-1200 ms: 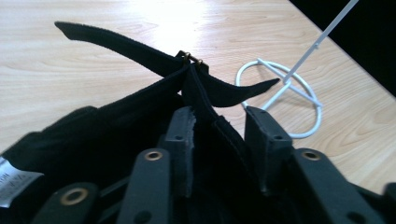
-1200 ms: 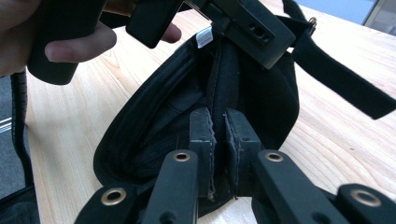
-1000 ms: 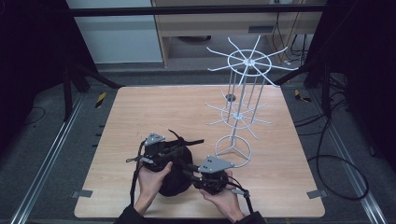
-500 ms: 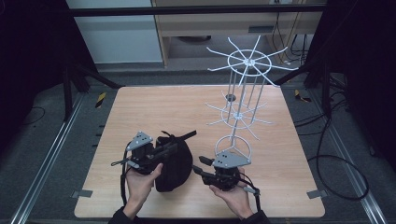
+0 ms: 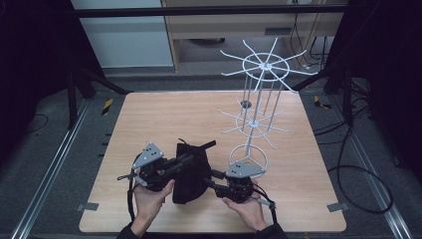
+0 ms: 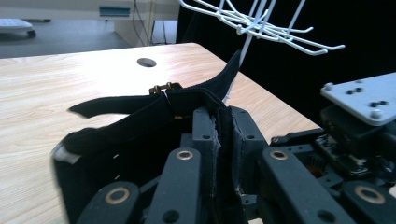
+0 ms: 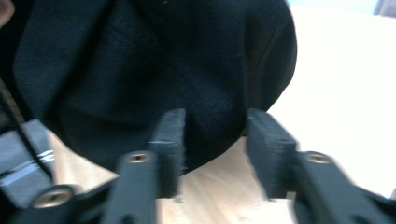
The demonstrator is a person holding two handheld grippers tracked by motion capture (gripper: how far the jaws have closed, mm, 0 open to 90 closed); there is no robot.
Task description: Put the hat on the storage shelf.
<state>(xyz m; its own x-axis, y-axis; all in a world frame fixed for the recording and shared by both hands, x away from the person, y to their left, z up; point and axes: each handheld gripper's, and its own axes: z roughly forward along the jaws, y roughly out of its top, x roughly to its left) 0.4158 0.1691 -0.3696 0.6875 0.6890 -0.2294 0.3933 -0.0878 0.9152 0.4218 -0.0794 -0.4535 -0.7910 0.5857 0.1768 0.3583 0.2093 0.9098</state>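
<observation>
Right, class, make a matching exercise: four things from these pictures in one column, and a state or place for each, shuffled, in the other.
1. left claw
2. right claw
3. black cap
4. white wire rack

A. stands upright on the table's right half
B. open, empty
C. shut on cloth
D. lies between the two hands

Pairs: 1-C, 2-B, 3-D, 4-A

high view overhead, facing table (image 5: 149, 124); both gripper views close on black cap (image 7: 177, 70), right blurred, perhaps nearest.
</observation>
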